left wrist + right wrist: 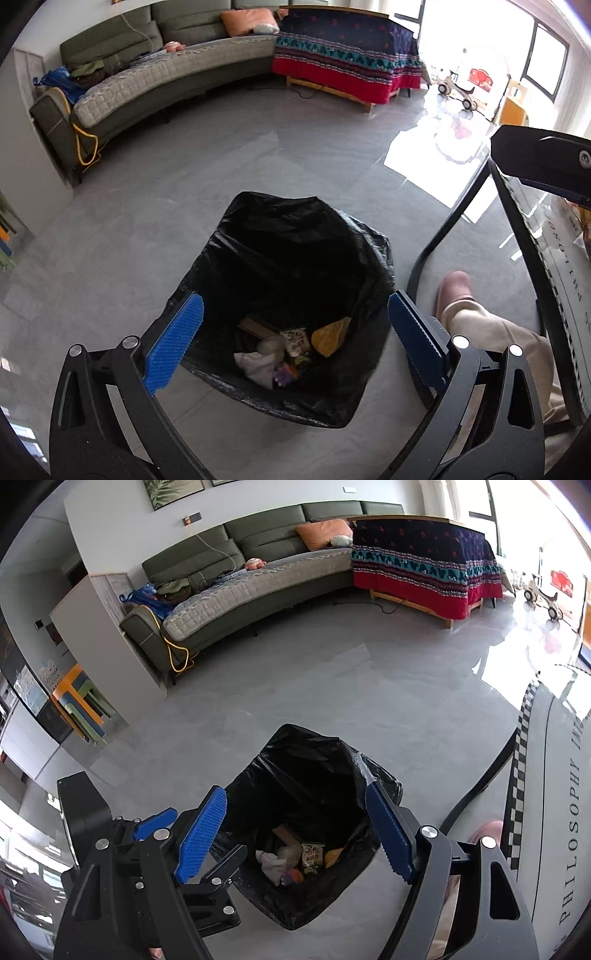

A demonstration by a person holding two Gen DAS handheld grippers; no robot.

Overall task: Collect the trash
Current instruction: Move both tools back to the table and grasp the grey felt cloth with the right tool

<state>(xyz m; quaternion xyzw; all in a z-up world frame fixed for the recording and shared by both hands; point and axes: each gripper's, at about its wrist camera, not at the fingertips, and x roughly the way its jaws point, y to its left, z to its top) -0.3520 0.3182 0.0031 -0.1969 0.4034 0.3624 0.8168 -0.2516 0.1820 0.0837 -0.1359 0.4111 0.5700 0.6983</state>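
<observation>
A bin lined with a black trash bag (295,258) stands on the grey floor, also seen in the right wrist view (314,768). Inside lie a white crumpled tissue (258,360), a yellow wrapper (330,336), a snack packet (313,854) and a brown piece of cardboard (253,326). My left gripper (295,345) is open and empty, hovering above the bin's near rim. My right gripper (297,836) is open and empty, also above the bin. The left gripper shows at the lower left of the right wrist view (173,834).
A table with a white printed cloth (554,775) and black legs (443,236) stands at the right. The person's leg and pink slipper (454,291) are beside the bin. A green sofa (258,576) and a blanket-covered bench (424,565) stand at the back.
</observation>
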